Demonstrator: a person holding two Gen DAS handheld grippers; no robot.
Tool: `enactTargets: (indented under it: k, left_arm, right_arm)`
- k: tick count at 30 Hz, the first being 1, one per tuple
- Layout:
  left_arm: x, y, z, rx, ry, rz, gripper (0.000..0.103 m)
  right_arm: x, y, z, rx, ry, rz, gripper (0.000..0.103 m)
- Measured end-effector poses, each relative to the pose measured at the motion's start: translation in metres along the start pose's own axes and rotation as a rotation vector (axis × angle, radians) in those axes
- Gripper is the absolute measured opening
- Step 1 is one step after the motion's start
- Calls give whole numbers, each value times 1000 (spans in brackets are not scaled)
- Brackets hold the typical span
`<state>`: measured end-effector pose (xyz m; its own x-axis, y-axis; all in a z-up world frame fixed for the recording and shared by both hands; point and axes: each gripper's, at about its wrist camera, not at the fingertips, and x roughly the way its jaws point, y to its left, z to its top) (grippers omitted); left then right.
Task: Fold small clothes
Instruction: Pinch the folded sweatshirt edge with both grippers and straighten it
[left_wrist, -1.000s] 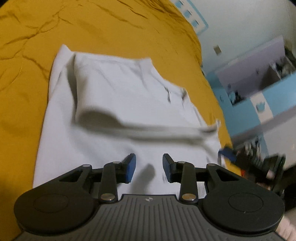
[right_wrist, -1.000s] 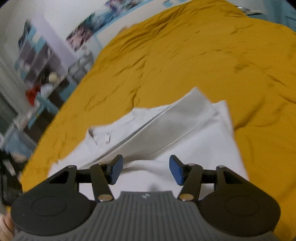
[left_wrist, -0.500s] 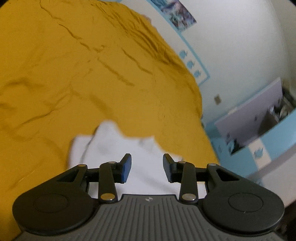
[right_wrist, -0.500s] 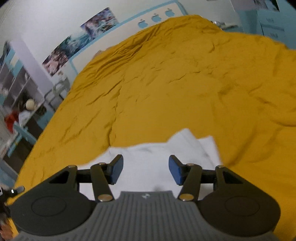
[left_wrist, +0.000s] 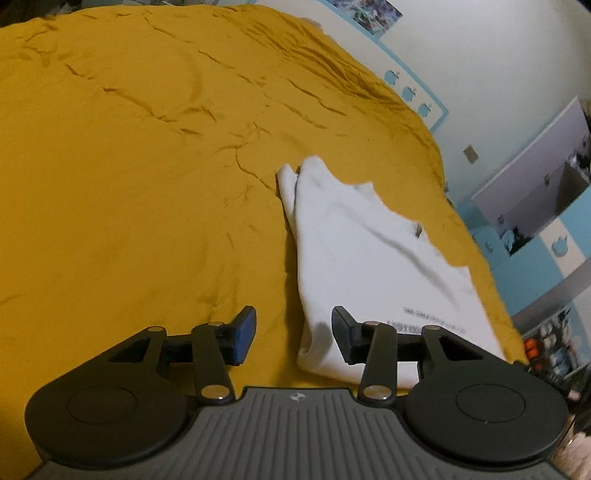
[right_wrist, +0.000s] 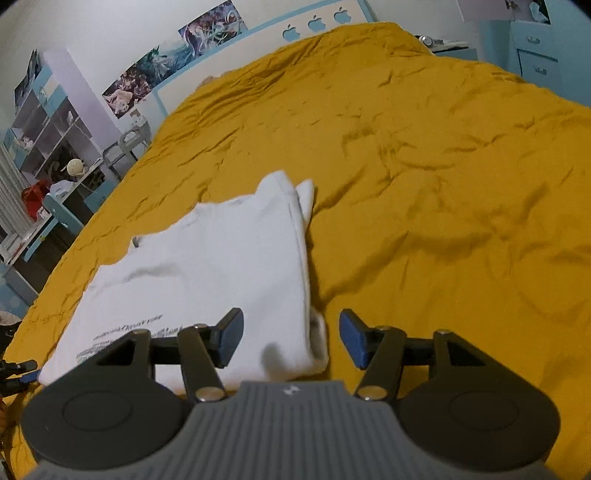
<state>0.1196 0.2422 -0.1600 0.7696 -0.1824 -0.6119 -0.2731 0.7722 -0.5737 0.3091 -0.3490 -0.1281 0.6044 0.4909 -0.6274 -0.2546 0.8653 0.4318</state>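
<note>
Folded white cotton T-shirt (left_wrist: 373, 258) near bed's (left_wrist: 129, 184) edge. Left tool (left_wrist: 293, 334) widening, empty; right tool (right_wrist: 291, 338) widening, empty, astride shirt's thick folded edge. Pinch all layers squarely before next fold.

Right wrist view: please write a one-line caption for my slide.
Right gripper, jaws opening, above a folded white shirt on an orange bedspread.

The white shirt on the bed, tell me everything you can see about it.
The white shirt is soft knit fabric, folded in layers, lying flat on the wrinkled mustard bedspread. Small dark print runs near its closest edge; a small tag shows at the far edge. One long side is a rolled fold with a corner poking out beyond. No gripper pads touch it.
</note>
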Motion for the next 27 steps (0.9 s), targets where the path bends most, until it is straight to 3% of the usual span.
enactTargets:
  k: [4, 8, 11, 12, 14, 16, 17, 20, 22, 27]
  left_arm:
    - [12, -5, -1, -21, 20, -35, 52]
    - [19, -18, -3, 23, 19, -82, 51]
    - [23, -29, -4, 80, -5, -104, 19]
    - [25, -32, -5, 86, -1, -102, 3]
    - [29, -37, -7, 102, 10, -92, 3]
    - [29, -42, -10, 126, 2, -110, 2]
    - [27, -45, -10, 136, -11, -122, 2]
    - [4, -46, -6, 114, -76, -164, 2]
    - [-12, -36, 0, 92, -101, -150, 2]
    - [13, 4, -8, 0, 91, -45, 2]
  right_arm:
    - [14, 8, -8, 11, 18, 3, 55]
    - [23, 17, -5, 12, 8, -25, 61]
    - [22, 20, -1, 16, -14, -31, 62]
    - [23, 20, 0, 19, -17, -32, 64]
    - [26, 20, 3, 29, -16, -21, 62]
    - [31, 20, 3, 20, 6, -18, 25]
    - [35, 20, 4, 11, 25, -30, 1]
    - [23, 18, 7, 18, -18, -36, 0]
    - [9, 8, 11, 42, -60, -35, 0]
    - [25, -22, 1, 98, 45, -37, 0]
